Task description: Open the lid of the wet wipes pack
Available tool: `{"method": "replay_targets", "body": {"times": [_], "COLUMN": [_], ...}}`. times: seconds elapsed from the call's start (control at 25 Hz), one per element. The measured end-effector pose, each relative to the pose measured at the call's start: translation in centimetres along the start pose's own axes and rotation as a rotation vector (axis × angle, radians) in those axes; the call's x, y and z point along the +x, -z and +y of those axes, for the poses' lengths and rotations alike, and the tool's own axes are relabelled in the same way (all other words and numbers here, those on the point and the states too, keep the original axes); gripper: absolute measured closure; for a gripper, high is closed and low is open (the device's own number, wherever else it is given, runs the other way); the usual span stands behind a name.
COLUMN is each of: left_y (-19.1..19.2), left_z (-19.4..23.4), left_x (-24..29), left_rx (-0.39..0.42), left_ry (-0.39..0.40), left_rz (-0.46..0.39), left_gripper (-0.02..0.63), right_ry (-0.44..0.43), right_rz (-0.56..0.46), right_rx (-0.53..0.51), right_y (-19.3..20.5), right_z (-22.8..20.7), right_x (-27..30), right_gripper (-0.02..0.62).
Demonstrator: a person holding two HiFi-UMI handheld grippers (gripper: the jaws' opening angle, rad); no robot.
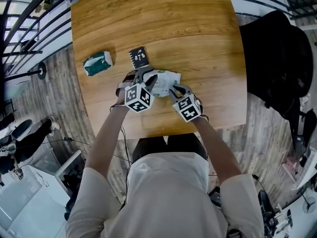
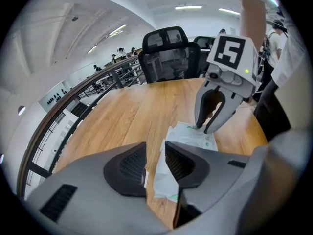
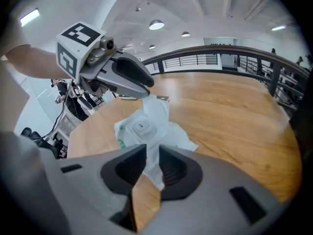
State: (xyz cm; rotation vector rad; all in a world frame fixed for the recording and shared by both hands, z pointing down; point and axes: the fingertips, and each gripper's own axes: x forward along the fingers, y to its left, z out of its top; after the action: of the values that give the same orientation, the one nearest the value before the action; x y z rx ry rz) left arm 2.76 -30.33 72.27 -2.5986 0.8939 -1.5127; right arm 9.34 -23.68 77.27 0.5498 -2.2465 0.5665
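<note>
My left claw [image 2: 155, 153] stands apart, with one end of the wet wipes pack [image 1: 166, 79] loose between its jaws. My right claw [image 3: 152, 156] pinches the pack's other end. The pack lies by the counter's [image 1: 198, 43] near edge, lid [image 3: 141, 127] flat.

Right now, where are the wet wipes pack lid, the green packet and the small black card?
wet wipes pack lid [image 3: 141, 127], right gripper view, middle of the square flap.
green packet [image 1: 97, 63], head view, middle of its top face.
black card [image 1: 139, 57], head view, centre of the card.
</note>
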Motion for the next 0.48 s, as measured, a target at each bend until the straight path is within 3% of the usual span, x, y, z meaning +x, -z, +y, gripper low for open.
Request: {"method": "replay_targets", "body": {"times": [0.2, 0.48], "left_y": [0.2, 0.6], "left_z": [-0.1, -0.7], "left_x": [-2.8, -8.1], "left_rx": [-0.064, -0.274], "left_ry": [-0.048, -0.117], "left_rz": [-0.010, -0.073], "left_gripper": [0.494, 0.500], "right_ry": [0.012, 0.113], "right_rz": [-0.040, -0.105], "right_rx": [-0.001, 0.025], "right_y": [-1.5, -4.1], "right_z": [0.2, -0.1], "right_x": [-1.5, -5.9], "right_gripper": [0.528, 0.528]}}
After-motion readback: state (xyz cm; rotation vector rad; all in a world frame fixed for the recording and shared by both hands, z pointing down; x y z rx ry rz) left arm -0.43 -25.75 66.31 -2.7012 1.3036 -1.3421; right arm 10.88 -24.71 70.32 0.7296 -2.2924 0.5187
